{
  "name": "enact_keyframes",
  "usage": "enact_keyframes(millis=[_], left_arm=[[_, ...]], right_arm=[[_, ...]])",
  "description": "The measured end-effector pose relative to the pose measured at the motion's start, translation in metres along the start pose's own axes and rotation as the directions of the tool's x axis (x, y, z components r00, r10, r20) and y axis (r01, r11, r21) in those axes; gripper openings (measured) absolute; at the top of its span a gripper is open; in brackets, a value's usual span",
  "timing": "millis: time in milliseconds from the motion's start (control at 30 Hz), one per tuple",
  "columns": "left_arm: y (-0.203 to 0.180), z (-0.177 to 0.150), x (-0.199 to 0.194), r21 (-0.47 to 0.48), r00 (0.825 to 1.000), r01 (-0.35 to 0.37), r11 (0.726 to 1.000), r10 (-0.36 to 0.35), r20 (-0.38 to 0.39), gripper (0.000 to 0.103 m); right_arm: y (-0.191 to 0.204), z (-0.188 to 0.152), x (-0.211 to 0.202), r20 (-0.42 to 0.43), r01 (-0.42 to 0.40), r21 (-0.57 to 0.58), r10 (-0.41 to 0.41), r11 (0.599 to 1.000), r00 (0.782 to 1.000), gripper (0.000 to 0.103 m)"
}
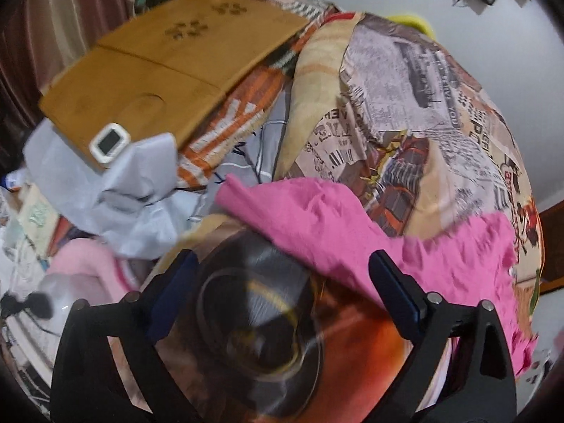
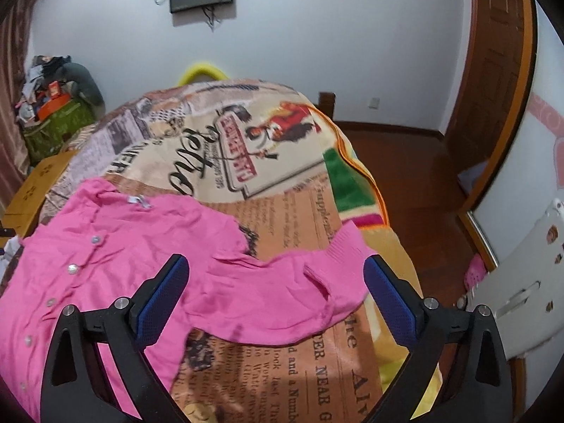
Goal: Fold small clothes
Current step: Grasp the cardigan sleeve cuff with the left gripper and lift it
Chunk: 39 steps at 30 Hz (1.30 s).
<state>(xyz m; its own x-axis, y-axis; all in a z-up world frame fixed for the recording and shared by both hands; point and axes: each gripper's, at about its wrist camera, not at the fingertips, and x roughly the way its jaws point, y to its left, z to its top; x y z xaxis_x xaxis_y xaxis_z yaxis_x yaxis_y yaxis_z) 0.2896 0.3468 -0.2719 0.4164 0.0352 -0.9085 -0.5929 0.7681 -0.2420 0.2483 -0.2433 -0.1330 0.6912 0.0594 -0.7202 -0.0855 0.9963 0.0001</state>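
Note:
A pink buttoned cardigan lies spread on a bed covered by a newspaper-print blanket. One sleeve stretches out to the right. My right gripper hovers over that sleeve, jaws wide apart, with the cloth seen between the blue pads but not pinched. In the left wrist view the same pink cardigan drapes across the blanket. My left gripper stands open above the garment's near edge, with nothing gripped.
A wooden lap tray with a small white timer lies at the bed's left. Grey-white cloth and a pale pink item are heaped beside it. A wooden door and dark floor lie right of the bed.

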Motion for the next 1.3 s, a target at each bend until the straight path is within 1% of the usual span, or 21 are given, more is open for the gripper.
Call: enact_keyframes(millis=[67, 133, 167, 200, 267, 300, 333, 400, 467, 567, 600, 700, 733, 800, 867, 967, 1067, 1133, 1167, 1267, 1300], left_arm=[[0.004, 0.01, 0.017, -0.038, 0.999, -0.013, 0.999, 0.012, -0.031, 0.089], [0.01, 0.02, 0.035, -0.074, 0.997, -0.052, 0.996, 0.048, -0.056, 0.075], [0.013, 0.023, 0.041, -0.09, 0.996, -0.067, 0.994, 0.061, -0.061, 0.072], [0.015, 0.024, 0.045, -0.101, 0.996, -0.07, 0.992, 0.064, -0.061, 0.066], [0.017, 0.026, 0.047, -0.111, 0.998, -0.048, 0.993, 0.043, -0.045, 0.048], [0.015, 0.026, 0.046, -0.1, 0.999, -0.037, 0.994, 0.033, -0.04, 0.029], [0.014, 0.026, 0.045, -0.094, 0.999, -0.024, 0.995, 0.021, -0.035, 0.019], [0.008, 0.026, 0.038, -0.08, 1.0, -0.03, 0.996, 0.031, 0.001, 0.011], [0.004, 0.027, 0.023, -0.054, 0.998, -0.04, 0.998, 0.042, 0.048, 0.011], [-0.012, 0.03, -0.011, 0.022, 0.986, -0.063, 0.998, 0.059, 0.155, 0.01], [-0.02, 0.03, -0.024, 0.052, 0.981, -0.06, 0.997, 0.05, 0.186, 0.01], [-0.049, 0.03, -0.063, 0.137, 0.964, -0.03, 0.99, -0.008, 0.267, 0.01], [-0.061, 0.03, -0.077, 0.172, 0.955, -0.024, 0.985, -0.028, 0.296, 0.01], [-0.093, 0.026, -0.108, 0.25, 0.934, 0.008, 0.968, -0.097, 0.343, 0.01], [-0.118, 0.021, -0.126, 0.304, 0.919, 0.043, 0.952, -0.157, 0.362, 0.01], [-0.169, 0.007, -0.148, 0.41, 0.896, 0.106, 0.906, -0.266, 0.357, 0.01], [-0.208, -0.012, -0.154, 0.493, 0.888, 0.145, 0.858, -0.332, 0.318, 0.01], [-0.233, -0.026, -0.147, 0.537, 0.894, 0.177, 0.825, -0.363, 0.262, 0.01], [-0.239, -0.034, -0.144, 0.546, 0.898, 0.186, 0.817, -0.367, 0.243, 0.01], [-0.263, -0.051, -0.115, 0.571, 0.922, 0.199, 0.797, -0.35, 0.167, 0.01], [-0.269, -0.055, -0.103, 0.569, 0.928, 0.213, 0.795, -0.346, 0.137, 0.01]], right_arm=[[-0.002, -0.001, 0.005, -0.008, 0.008, 0.007, -0.008, 1.0, 1.0, 0.097], [-0.003, -0.001, 0.008, -0.009, 0.016, 0.008, -0.016, 1.0, 1.0, 0.097], [-0.004, -0.001, 0.01, -0.008, 0.019, 0.009, -0.019, 1.0, 1.0, 0.097], [-0.005, -0.002, 0.01, -0.008, 0.025, 0.01, -0.025, 1.0, 1.0, 0.097], [-0.007, -0.002, 0.013, -0.011, 0.029, 0.014, -0.029, 0.999, 1.0, 0.097], [-0.008, -0.002, 0.013, -0.013, 0.031, 0.018, -0.031, 0.999, 0.999, 0.097], [-0.01, -0.002, 0.014, -0.014, 0.031, 0.024, -0.03, 0.999, 0.999, 0.097], [-0.012, -0.003, 0.016, -0.016, 0.028, 0.031, -0.027, 0.999, 0.999, 0.097], [-0.013, -0.003, 0.016, -0.016, 0.025, 0.036, -0.024, 0.999, 1.0, 0.097], [-0.015, -0.003, 0.013, -0.008, 0.02, 0.045, -0.02, 0.999, 1.0, 0.097], [-0.017, -0.002, 0.011, -0.003, 0.018, 0.05, -0.018, 0.999, 1.0, 0.097], [-0.022, -0.001, 0.006, 0.012, 0.006, 0.072, -0.007, 0.997, 1.0, 0.097], [-0.022, -0.001, 0.005, 0.016, 0.002, 0.077, -0.003, 0.997, 1.0, 0.097], [-0.025, 0.0, 0.002, 0.026, -0.005, 0.087, 0.003, 0.996, 1.0, 0.097], [-0.026, 0.0, -0.002, 0.035, -0.008, 0.089, 0.004, 0.996, 0.999, 0.097], [-0.031, 0.001, -0.008, 0.047, -0.013, 0.093, 0.008, 0.996, 0.999, 0.097], [-0.037, 0.0, -0.013, 0.051, -0.013, 0.102, 0.007, 0.995, 0.999, 0.097], [-0.045, -0.001, -0.016, 0.05, -0.017, 0.114, 0.011, 0.993, 0.999, 0.097], [-0.049, -0.002, -0.017, 0.047, -0.02, 0.121, 0.015, 0.992, 0.999, 0.097], [-0.063, -0.005, -0.019, 0.031, -0.023, 0.144, 0.018, 0.989, 0.999, 0.097], [-0.069, -0.007, -0.019, 0.023, -0.017, 0.149, 0.014, 0.989, 1.0, 0.097]])
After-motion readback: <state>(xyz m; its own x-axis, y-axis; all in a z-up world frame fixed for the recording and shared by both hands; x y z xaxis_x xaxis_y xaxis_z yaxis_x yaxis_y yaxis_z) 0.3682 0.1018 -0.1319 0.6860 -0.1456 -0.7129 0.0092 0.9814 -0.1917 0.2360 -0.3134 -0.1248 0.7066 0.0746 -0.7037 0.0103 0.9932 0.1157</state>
